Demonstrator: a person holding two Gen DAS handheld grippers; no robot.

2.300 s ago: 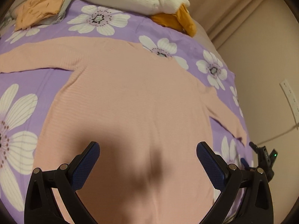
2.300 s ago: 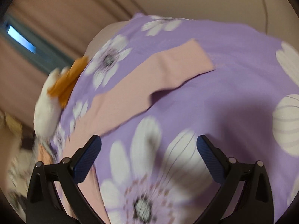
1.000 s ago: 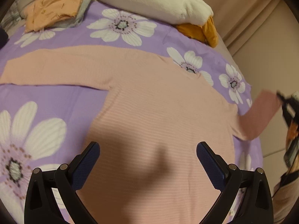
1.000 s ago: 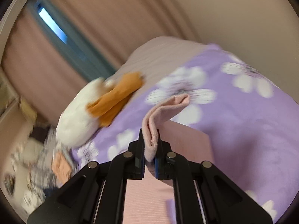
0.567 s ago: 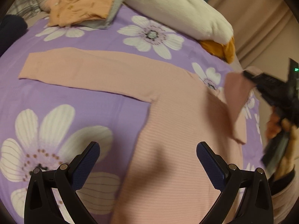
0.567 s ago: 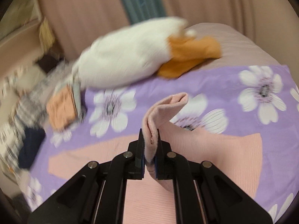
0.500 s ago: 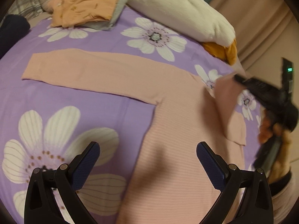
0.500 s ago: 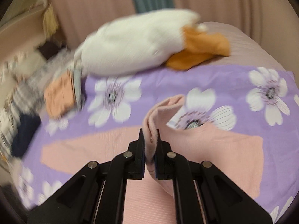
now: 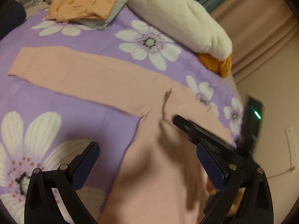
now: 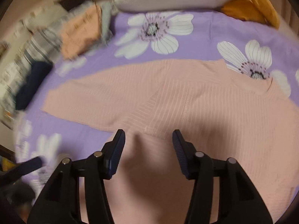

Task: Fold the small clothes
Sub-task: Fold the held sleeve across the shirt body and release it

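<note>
A pink ribbed long-sleeved sweater (image 9: 155,168) lies flat on a purple flowered bedspread (image 9: 61,112). Its left sleeve (image 9: 74,74) stretches out to the left. Its right sleeve (image 10: 205,102) is folded across the body, its cuff (image 10: 155,130) lying just ahead of my right gripper. My right gripper (image 10: 148,145) is open and empty above that cuff; it also shows in the left wrist view (image 9: 205,132) over the sweater's right side. My left gripper (image 9: 147,166) is open and empty above the sweater's lower left body.
A white and orange plush pillow (image 9: 179,18) lies at the head of the bed. A folded orange garment on grey cloth (image 9: 84,1) sits at the far left, with a dark blue item (image 10: 31,85) beside it. A wall with a socket (image 9: 291,145) is to the right.
My right gripper carried the right sleeve over the sweater's body, laid it down and opened, letting go. My left gripper stayed open and drifted left.
</note>
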